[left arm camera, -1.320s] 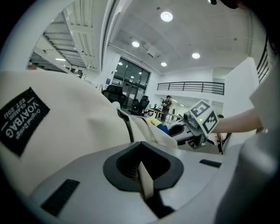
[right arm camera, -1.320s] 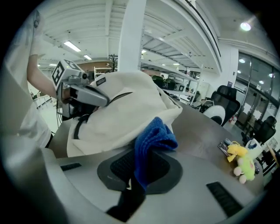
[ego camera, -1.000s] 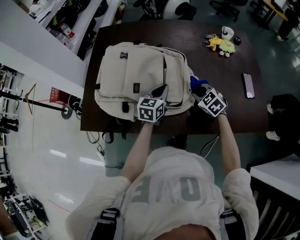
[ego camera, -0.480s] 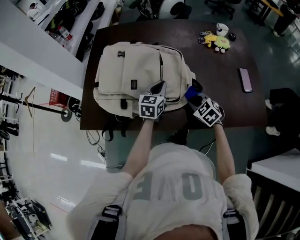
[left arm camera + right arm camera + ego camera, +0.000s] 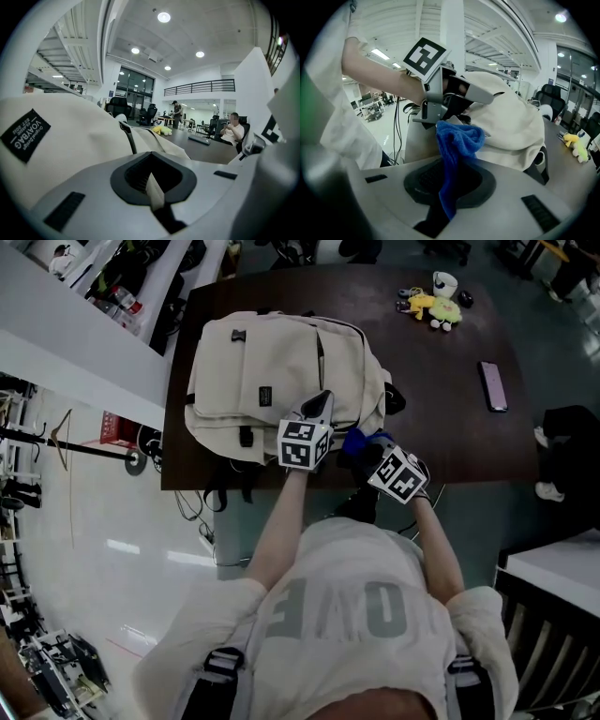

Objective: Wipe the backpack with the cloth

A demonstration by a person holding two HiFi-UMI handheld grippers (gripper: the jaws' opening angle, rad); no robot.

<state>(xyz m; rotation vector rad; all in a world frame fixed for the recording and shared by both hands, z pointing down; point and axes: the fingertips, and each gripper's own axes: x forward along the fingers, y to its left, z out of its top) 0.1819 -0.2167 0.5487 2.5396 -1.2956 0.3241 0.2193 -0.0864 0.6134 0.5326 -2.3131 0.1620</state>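
Observation:
A cream backpack (image 5: 272,371) lies flat on the dark table (image 5: 441,427); it fills the left of the left gripper view (image 5: 61,140). My left gripper (image 5: 317,411) sits at the pack's near edge, shut on a thin cream strip of the backpack (image 5: 153,190). My right gripper (image 5: 370,451) hangs just right of it at the table's front edge, shut on a blue cloth (image 5: 354,441). In the right gripper view the cloth (image 5: 457,140) bunches up out of the jaws, close to the left gripper (image 5: 440,101) and the pack's side (image 5: 506,126).
A phone (image 5: 492,386) lies at the table's right. Plush toys (image 5: 436,307) and a cup (image 5: 442,281) sit at the far side. A white counter (image 5: 84,334) runs along the left. A seated person (image 5: 232,132) is far off in the room.
My right gripper has carried the blue cloth leftward and nearer, from beside the pack's right corner to close by the left gripper. The left gripper keeps its hold.

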